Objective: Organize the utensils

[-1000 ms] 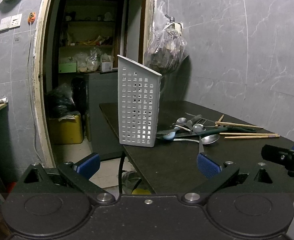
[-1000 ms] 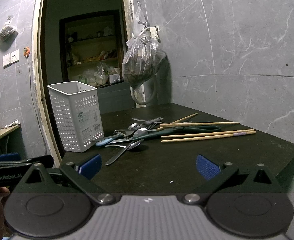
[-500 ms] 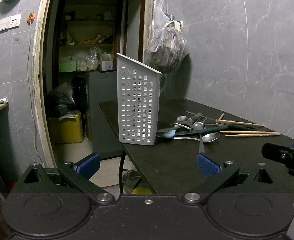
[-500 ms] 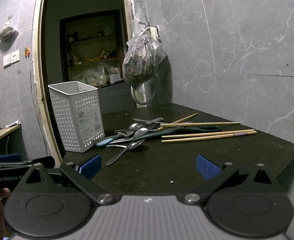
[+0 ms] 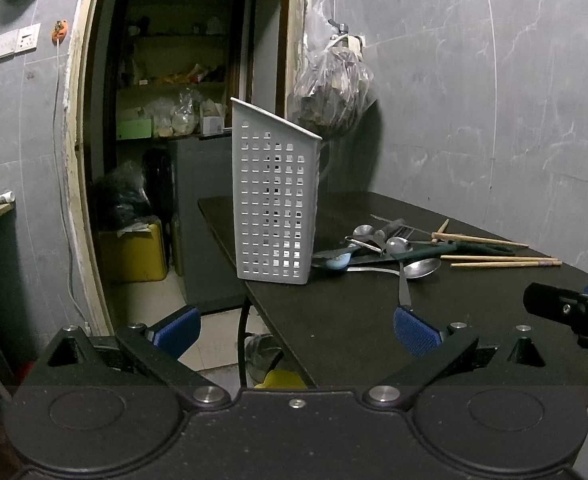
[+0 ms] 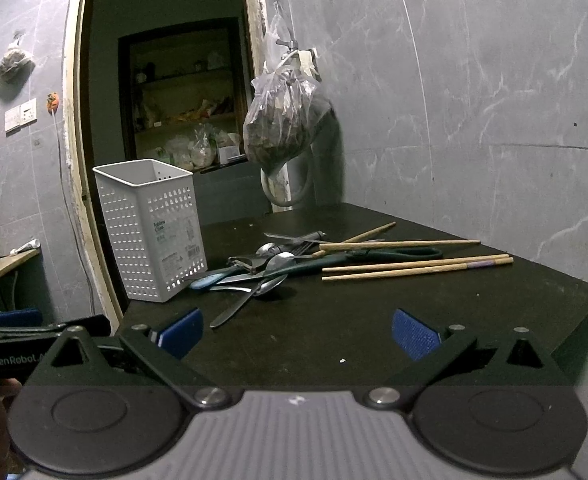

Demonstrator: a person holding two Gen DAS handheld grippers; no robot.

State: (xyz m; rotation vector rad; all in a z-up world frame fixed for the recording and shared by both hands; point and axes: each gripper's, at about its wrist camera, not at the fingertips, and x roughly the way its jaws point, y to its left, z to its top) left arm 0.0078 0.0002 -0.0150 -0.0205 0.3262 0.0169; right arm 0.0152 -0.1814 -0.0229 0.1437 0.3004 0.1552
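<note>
— Grey marbled wall (image 6: 474, 100) and a dark doorway behind; what sits on the black table (image 6: 334, 332)?

— Utensils in a loose pile (image 6: 261, 268) mid-table: spoons, a peeler, a blue-handled piece (image 6: 207, 280), green-handled scissors (image 6: 386, 254). Wooden chopsticks (image 6: 414, 268) fan out to the right of them, lying flat.

— And the holder?

— White perforated caddy (image 6: 149, 232), upright at the table's left edge, just beside the pile; nothing shows above its rim.

— Grippers?

— Both at the near edge, well apart from the pile. Left gripper (image 5: 296, 326) has its jaws spread wide, nothing between. Right gripper (image 6: 296, 326) likewise, wide and bare.

— Farther out?

— Plastic bag (image 6: 283, 120) hanging from a wall tap beside the doorframe, cluttered shelves (image 6: 189, 120) through the doorway, a yellow box (image 5: 133, 254) on the floor.
</note>
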